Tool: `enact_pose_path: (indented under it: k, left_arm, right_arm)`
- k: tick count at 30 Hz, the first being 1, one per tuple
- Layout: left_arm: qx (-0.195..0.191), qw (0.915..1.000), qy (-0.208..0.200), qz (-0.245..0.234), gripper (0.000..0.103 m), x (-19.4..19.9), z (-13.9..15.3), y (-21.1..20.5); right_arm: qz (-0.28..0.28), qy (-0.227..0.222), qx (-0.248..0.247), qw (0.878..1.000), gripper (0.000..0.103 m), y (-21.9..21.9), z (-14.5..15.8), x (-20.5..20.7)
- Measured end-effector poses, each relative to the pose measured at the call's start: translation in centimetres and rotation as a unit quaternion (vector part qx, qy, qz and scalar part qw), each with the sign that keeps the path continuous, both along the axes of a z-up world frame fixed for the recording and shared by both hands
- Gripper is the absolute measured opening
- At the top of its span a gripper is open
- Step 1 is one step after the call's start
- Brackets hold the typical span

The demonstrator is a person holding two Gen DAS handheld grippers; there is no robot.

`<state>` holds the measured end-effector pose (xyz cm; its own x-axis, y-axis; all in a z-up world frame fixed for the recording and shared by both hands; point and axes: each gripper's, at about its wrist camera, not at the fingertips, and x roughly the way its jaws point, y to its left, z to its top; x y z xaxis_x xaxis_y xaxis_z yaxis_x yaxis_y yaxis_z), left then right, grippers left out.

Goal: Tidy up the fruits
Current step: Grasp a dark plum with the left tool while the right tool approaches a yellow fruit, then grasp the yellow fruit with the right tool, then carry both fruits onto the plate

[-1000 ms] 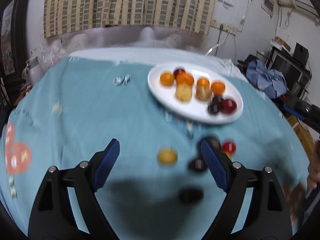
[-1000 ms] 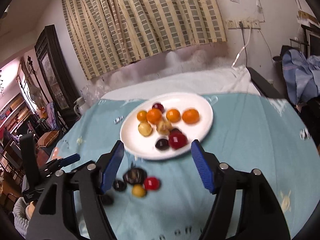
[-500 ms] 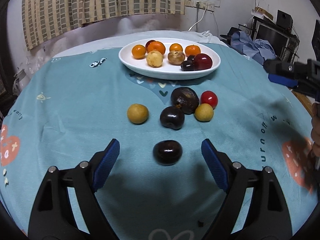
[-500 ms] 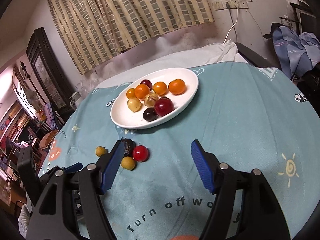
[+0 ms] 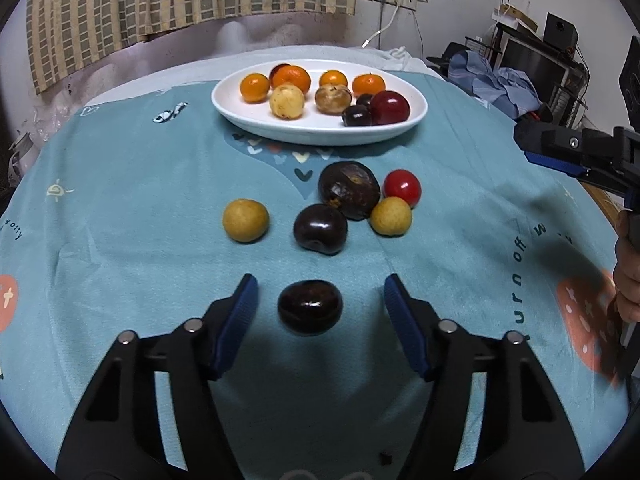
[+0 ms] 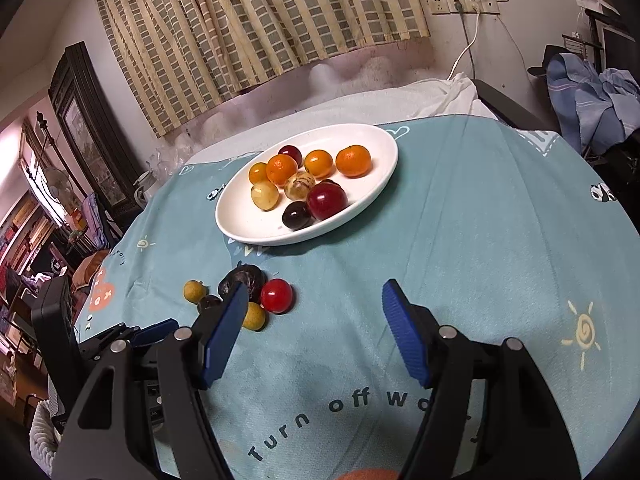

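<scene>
A white plate (image 5: 320, 133) at the far side of the teal cloth holds several oranges, yellow fruits and dark red plums. Loose on the cloth lie a dark plum (image 5: 310, 307), a second dark plum (image 5: 320, 229), a brown passion fruit (image 5: 349, 189), a red tomato (image 5: 402, 187) and two yellow fruits (image 5: 245, 220) (image 5: 390, 216). My left gripper (image 5: 318, 304) is open, its jaws on either side of the nearest dark plum without touching it. My right gripper (image 6: 314, 306) is open and empty above the cloth, right of the loose fruits (image 6: 276, 295); the plate (image 6: 384, 180) lies beyond.
The round table's edge curves close on both sides. A curtain and white bedding stand behind the plate. Clothes (image 5: 500, 84) and a monitor sit at the right. The right gripper shows at the right edge of the left wrist view (image 5: 560, 152).
My left gripper has swung and moved forward and down, so the nearest dark plum now sits between its open jaws. My right gripper has drawn back and to the right of the loose fruits.
</scene>
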<state>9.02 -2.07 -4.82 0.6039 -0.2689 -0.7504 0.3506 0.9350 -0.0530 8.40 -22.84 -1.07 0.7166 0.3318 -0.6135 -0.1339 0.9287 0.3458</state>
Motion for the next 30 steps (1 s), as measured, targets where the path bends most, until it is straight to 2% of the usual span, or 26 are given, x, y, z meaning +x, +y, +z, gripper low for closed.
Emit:
enact_pose_path:
  k: [2, 7, 10, 14, 19, 21, 23, 30]
  left_arm:
    - [-0.003, 0.9999, 0.013, -0.003, 0.055, 0.3, -0.4, 0.0]
    - [-0.006, 0.9998, 0.018, -0.004, 0.050, 0.4, -0.5, 0.0]
    - [-0.003, 0.9999, 0.014, -0.003, 0.033, 0.2, -0.4, 0.4]
    - [-0.014, 0.9997, 0.008, 0.020, 0.033, 0.5, 0.2, 1.8]
    - [-0.024, 0.9980, -0.006, 0.059, 0.032, 0.9, 1.0, 3.8]
    - [-0.021, 0.9972, -0.009, 0.071, 0.032, 1.1, 1.0, 4.3]
    - [-0.027, 0.9966, -0.005, 0.078, 0.032, 1.4, 0.9, 4.8]
    - [-0.030, 0.9970, 0.000, 0.071, 0.033, 1.4, 0.8, 4.7]
  right_arm:
    - [0.000, 0.001, -0.003, 1.000, 0.070, 0.1, -0.1, 0.1]
    - [0.002, 0.003, -0.006, 1.000, 0.070, 0.2, -0.2, 0.1]
    - [0.004, 0.005, -0.007, 1.000, 0.070, 0.3, -0.3, 0.1]
    - [0.023, 0.006, -0.025, 0.999, 0.070, 1.5, -0.9, 0.1]
    - [0.064, -0.014, -0.105, 0.992, 0.069, 4.8, -1.9, -0.6]
    - [0.077, -0.018, -0.122, 0.989, 0.063, 5.8, -2.3, -0.7]
    - [0.095, -0.013, -0.133, 0.986, 0.048, 6.8, -2.9, -0.6]
    - [0.125, 0.018, -0.142, 0.982, 0.046, 9.6, -3.9, 1.7]
